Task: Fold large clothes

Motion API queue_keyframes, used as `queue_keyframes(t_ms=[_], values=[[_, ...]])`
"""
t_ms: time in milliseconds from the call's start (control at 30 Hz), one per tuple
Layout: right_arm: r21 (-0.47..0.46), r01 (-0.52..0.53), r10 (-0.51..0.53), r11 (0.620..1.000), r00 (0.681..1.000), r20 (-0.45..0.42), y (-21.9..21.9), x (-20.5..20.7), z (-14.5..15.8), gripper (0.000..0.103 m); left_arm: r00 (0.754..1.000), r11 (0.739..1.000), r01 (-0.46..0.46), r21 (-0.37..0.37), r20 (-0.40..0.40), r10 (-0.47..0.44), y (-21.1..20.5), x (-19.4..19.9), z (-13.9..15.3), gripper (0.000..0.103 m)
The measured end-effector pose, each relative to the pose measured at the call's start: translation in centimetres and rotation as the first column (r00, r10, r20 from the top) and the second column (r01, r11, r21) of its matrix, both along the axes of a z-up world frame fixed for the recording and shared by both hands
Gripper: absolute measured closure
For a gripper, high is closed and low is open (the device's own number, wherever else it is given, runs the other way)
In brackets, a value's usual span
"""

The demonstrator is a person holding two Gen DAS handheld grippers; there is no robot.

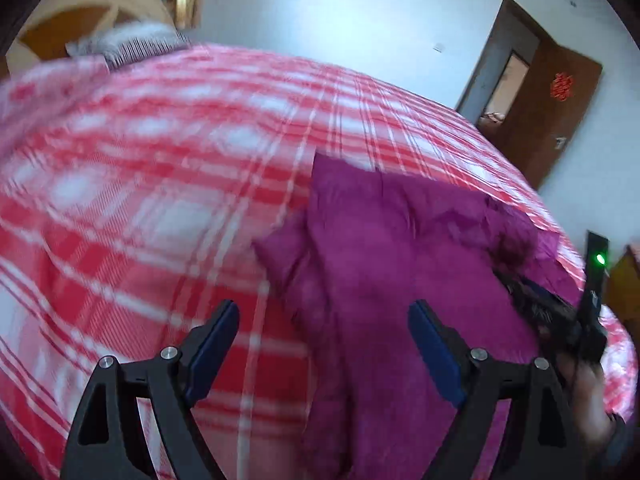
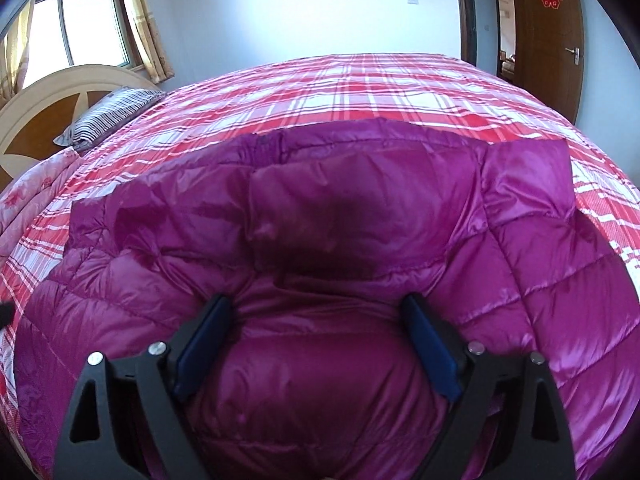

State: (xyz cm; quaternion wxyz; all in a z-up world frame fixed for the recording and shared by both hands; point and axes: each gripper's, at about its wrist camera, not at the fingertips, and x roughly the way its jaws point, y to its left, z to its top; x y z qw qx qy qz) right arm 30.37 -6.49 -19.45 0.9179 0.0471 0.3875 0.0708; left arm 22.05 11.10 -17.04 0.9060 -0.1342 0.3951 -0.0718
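On the bed, left wrist view first: magenta puffer jacket (image 1: 400, 260) spread over red plaid bedspread (image 1: 160, 200), lying right of centre toward the near edge. Left gripper (image 1: 323, 346) hanging above the jacket's left border, fingers spread wide, nothing between them; half over bare plaid, half over fabric, likely lined up to take that edge for a fold. Picture blurred, so exact height above the cloth not readable. Right gripper body (image 1: 576, 320) seen at far right, low on the jacket. Brown door (image 1: 560, 112) ajar behind. Right wrist view next: right gripper (image 2: 316, 336) down on the jacket (image 2: 360, 208), fingers spread, a puffed mound of quilted fabric bulging up between them; pads touching or nearly touching the cloth either side, not pinching. Placement suggests readiness to bite a thick fold. Jacket flat across the near half of the bedspread (image 2: 360, 92). Striped pillow (image 2: 108, 114) against the headboard (image 2: 48, 120), well apart from the jacket. Folding judged early.
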Motion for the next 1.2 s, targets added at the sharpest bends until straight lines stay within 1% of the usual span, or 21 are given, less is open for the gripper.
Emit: queue_keyframes(t_ms=[33, 133, 167, 267, 300, 333, 367, 400, 500, 533, 600, 667, 700, 733, 800, 833, 867, 900, 967, 1100, 1200], values=[[-0.001, 0.0, 0.0, 1.0, 1.0, 0.001, 0.0, 0.0, 0.0, 0.011, 1.0, 1.0, 0.004, -0.017, -0.007, -0.004, 0.3, -0.2, -0.6, 0.016], [-0.01, 0.001, -0.001, 1.0, 1.0, 0.005, 0.3, -0.2, 0.1, 0.011, 0.999, 0.994, 0.031, -0.106, -0.028, -0.034, 0.5, -0.4, -2.5, 0.016], [-0.01, 0.001, -0.001, 1.0, 1.0, 0.007, 0.3, -0.2, 0.1, 0.011, 0.999, 0.992, 0.029, -0.123, -0.018, -0.032, 0.2, -0.4, -3.0, 0.016], [-0.006, 0.0, 0.0, 1.0, 1.0, 0.014, 0.3, -0.3, 0.2, 0.011, 0.998, 0.99, 0.059, -0.126, 0.024, -0.056, -0.6, -0.5, -2.9, 0.017], [-0.003, -0.001, 0.001, 1.0, 1.0, 0.016, 0.3, -0.3, 0.2, 0.011, 0.997, 0.988, 0.076, -0.131, 0.028, -0.073, -0.9, -0.4, -3.0, 0.022], [0.002, -0.003, 0.003, 1.0, 1.0, 0.017, 0.2, -0.4, 0.2, 0.011, 0.995, 0.985, 0.102, -0.141, 0.033, -0.099, -1.4, -0.2, -3.0, 0.045], [0.008, -0.006, 0.005, 1.0, 1.0, 0.018, 0.1, -0.4, 0.2, 0.011, 0.991, 0.978, 0.136, -0.158, 0.026, -0.133, -1.7, 0.2, -3.2, 0.056], [0.017, -0.017, 0.016, 1.0, 1.0, 0.014, 0.0, -0.4, 0.4, 0.009, 0.989, 0.974, 0.147, -0.17, 0.012, -0.147, -1.9, 0.4, -3.3, 0.059], [0.04, -0.069, 0.07, 0.997, 0.997, -0.018, -0.4, -0.9, 1.8, 0.008, 0.988, 0.976, 0.155, -0.155, 0.026, -0.153, -2.0, 0.1, -3.3, 0.064], [0.052, -0.078, 0.079, 0.996, 0.997, -0.005, -0.7, -1.6, 2.6, 0.008, 0.987, 0.974, 0.158, -0.165, 0.026, -0.156, -1.8, 0.1, -3.3, 0.066], [0.068, -0.105, 0.101, 0.992, 0.993, 0.064, -1.5, -3.8, 4.7, 0.008, 0.987, 0.963, 0.16, -0.215, 0.032, -0.157, -1.0, -0.1, -3.4, 0.071], [0.032, -0.138, 0.134, 0.99, 0.987, 0.09, -1.6, -5.2, 5.9, 0.007, 0.987, 0.948, 0.163, -0.272, 0.043, -0.158, -0.1, -0.3, -3.5, 0.076], [0.015, -0.154, 0.153, 0.988, 0.985, 0.086, -1.4, -5.6, 6.0, 0.006, 0.986, 0.942, 0.168, -0.292, 0.052, -0.16, 0.2, -0.5, -3.4, 0.078], [-0.014, -0.17, 0.171, 0.985, 0.984, 0.058, -0.8, -5.6, 5.5, 0.006, 0.985, 0.938, 0.172, -0.302, 0.06, -0.162, 0.3, -0.6, -3.2, 0.08], [-0.119, -0.191, 0.189, 0.974, 0.981, -0.032, 0.7, -4.8, 3.5, 0.006, 0.978, 0.914, 0.208, -0.348, 0.104, -0.183, 0.4, -1.2, -2.3, 0.083], [-0.187, -0.201, 0.19, 0.962, 0.979, -0.079, 1.4, -4.3, 2.0, 0.003, 0.974, 0.907, 0.221, -0.359, 0.121, -0.19, 0.4, -1.5, -1.8, 0.084], [-0.213, -0.199, 0.189, 0.957, 0.98, -0.067, 1.6, -4.3, 1.0, 0.0, 0.969, 0.896, 0.241, -0.372, 0.143, -0.202, 0.4, -1.9, -0.9, 0.084], [-0.204, -0.191, 0.187, 0.96, 0.982, -0.039, 1.3, -4.3, 0.7, 0.0, 0.962, 0.881, 0.267, -0.392, 0.165, -0.218, 0.1, -2.2, 0.2, 0.084], [-0.159, -0.181, 0.177, 0.971, 0.983, -0.04, 0.5, -4.2, 0.4, 0.0, 0.953, 0.858, 0.295, -0.42, 0.189, -0.235, -0.5, -2.7, 2.0, 0.084], [-0.166, -0.208, 0.201, 0.964, 0.978, -0.053, 0.5, -4.1, 0.3, 0.0, 0.936, 0.803, 0.346, -0.486, 0.241, -0.257, -3.1, -2.4, 5.9, 0.084], [-0.143, -0.245, 0.235, 0.959, 0.968, -0.081, 0.1, -3.4, 0.3, 0.0, 0.917, 0.788, 0.393, -0.474, 0.273, -0.292, -6.2, -2.1, 8.9, 0.084]])
